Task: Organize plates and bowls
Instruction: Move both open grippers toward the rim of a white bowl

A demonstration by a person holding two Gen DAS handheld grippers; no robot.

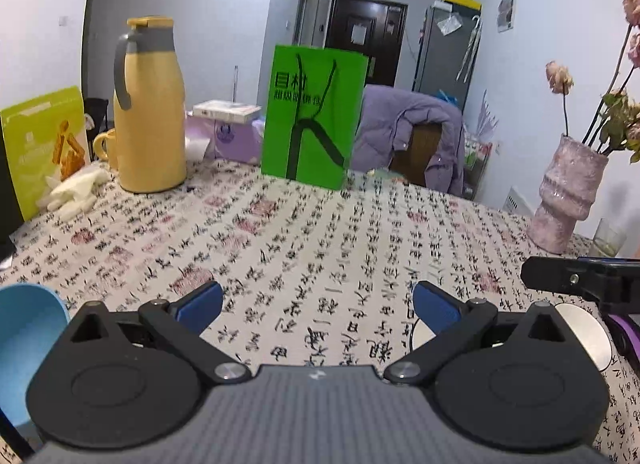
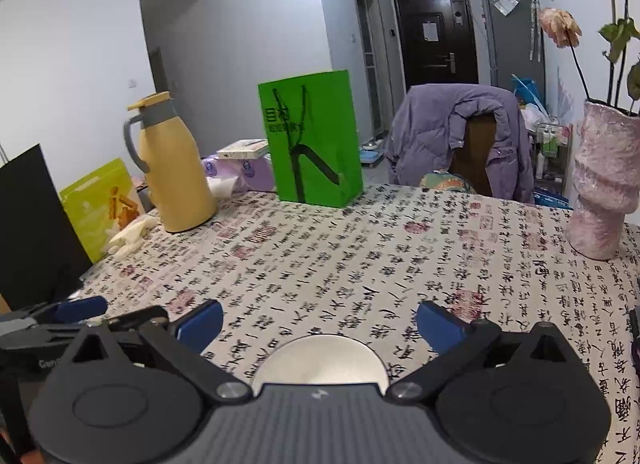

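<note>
My left gripper (image 1: 318,304) is open above the calligraphy tablecloth (image 1: 320,232), with nothing between its blue pads. A light blue bowl (image 1: 24,328) sits at its lower left, partly cut off by the frame. A silver metal plate (image 1: 584,332) lies at its right, partly behind the finger linkage. My right gripper (image 2: 320,322) is open too, and the same silver plate (image 2: 320,360) lies just under and behind its fingertips, half hidden by the gripper body. The left gripper's fingers (image 2: 80,310) show at the left edge of the right wrist view.
At the table's far side stand a yellow thermos jug (image 1: 148,107), a green paper bag (image 1: 312,115), a snack package (image 1: 44,147) and white gloves (image 1: 74,191). A pink vase (image 1: 568,191) with dried flowers stands at the right. A chair with a purple coat (image 2: 456,131) is behind the table.
</note>
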